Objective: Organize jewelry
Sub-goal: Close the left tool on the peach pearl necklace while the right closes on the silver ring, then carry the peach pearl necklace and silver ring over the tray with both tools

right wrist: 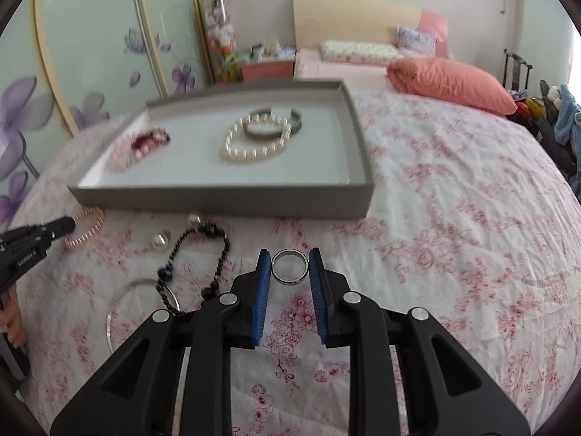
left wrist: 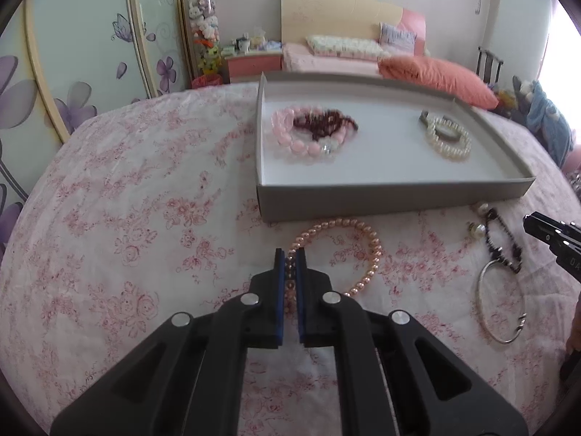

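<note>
Both grippers have a piece ready for the grey tray (left wrist: 392, 196) just ahead: the left gripper (left wrist: 290, 254) is clamped on the peach bead bracelet (left wrist: 366, 239), while the right gripper (right wrist: 289, 254) pinches a metal ring (right wrist: 289, 268) between its pads, both low over the floral bedspread (right wrist: 454, 254).

left gripper (left wrist: 290, 254) angled down, pads nearly together, right gripper (right wrist: 289, 254) angled down, narrowly parted
</note>
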### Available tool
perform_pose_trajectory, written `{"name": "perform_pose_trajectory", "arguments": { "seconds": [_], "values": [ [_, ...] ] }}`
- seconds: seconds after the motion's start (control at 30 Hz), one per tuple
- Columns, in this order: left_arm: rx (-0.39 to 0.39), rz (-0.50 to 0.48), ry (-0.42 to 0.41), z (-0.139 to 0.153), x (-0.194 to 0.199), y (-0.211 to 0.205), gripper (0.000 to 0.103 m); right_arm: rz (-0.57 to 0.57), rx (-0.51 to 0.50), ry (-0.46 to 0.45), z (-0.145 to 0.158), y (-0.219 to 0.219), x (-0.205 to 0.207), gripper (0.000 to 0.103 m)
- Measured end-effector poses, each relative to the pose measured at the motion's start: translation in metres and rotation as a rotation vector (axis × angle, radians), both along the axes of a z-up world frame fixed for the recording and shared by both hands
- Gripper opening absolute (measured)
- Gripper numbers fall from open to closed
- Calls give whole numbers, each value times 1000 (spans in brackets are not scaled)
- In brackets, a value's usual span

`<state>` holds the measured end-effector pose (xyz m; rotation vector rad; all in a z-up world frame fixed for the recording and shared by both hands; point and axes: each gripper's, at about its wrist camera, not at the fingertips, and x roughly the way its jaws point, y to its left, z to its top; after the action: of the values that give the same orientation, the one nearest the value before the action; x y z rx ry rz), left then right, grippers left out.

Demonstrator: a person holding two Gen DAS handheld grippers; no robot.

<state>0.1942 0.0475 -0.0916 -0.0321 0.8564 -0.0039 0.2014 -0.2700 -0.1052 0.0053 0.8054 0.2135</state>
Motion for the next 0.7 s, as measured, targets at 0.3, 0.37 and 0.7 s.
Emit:
{"name": "perform_pose_trajectory", "arguments": {
  "seconds": [0.3,0.37,0.7],
  "values": [
    [-150,-61,-189,53,-28,-2,6,1,90,-202,49,0,-26,23],
    [-167,-70,-218,63,-32,-5,6,16,94,-244,61,5,-32,23],
    [-147,-38,-395,114,-49,-20,6,61,71,-479,106,30,-53,23]
  ]
}}
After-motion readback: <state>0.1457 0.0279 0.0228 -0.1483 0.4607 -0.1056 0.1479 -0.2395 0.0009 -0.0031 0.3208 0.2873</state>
